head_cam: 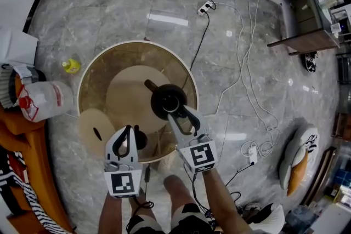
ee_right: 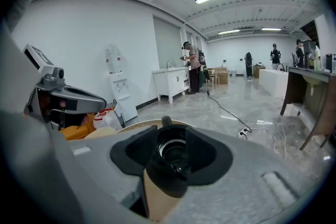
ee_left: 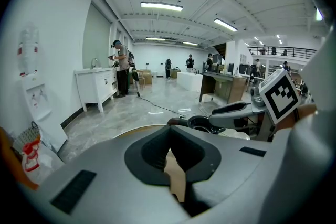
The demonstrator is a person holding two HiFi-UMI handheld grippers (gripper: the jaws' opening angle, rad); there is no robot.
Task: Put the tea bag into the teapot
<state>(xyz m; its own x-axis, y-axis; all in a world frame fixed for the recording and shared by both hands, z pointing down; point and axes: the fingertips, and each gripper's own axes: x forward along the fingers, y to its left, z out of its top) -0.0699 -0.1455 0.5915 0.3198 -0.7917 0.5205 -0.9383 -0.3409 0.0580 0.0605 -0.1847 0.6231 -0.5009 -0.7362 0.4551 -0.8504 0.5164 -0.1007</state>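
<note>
As seen from the head view, a clear plastic jug [head_cam: 46, 98] with a red label sits at far left. A small yellow item [head_cam: 71, 66] is on the floor just beyond it.

Round glass-topped bench [head_cam: 98, 66] comes next, with its wood base showing through the glass. A pale disc [head_cam: 93, 131] with a dark slot overlaps the near-left rim; can't tell if it's on the bench or below it.

Left tongs [head_cam: 129, 129] are over the bench's near edge, clenched. In the left gripper view the pads meet at the tips, with a thin tan sliver [ee_left: 176, 178] in the slit behind them. Can't tell whether that sliver is the tea bag or wood underneath, and no view shows the tea bag clearly.

A small dark object [head_cam: 141, 140] lies just right of the left tongs, too small to identify.

Black teapot [head_cam: 167, 98] stands near the bench centre with its stub handle pointing far-left. Its mouth is open, and the inner rim shows in the right gripper view.

Right tongs [head_cam: 177, 112] are released, jaws spread, tips at the pot's near side. Can't tell if they touch it. The right gripper view frames the pot mouth between the two pads.

Right of the bench, a white power strip [head_cam: 205, 7] lies far out, with cables trailing across the marble floor. A cushion [head_cam: 299, 159] is near right and a dark desk [head_cam: 299, 8] is far right.
</note>
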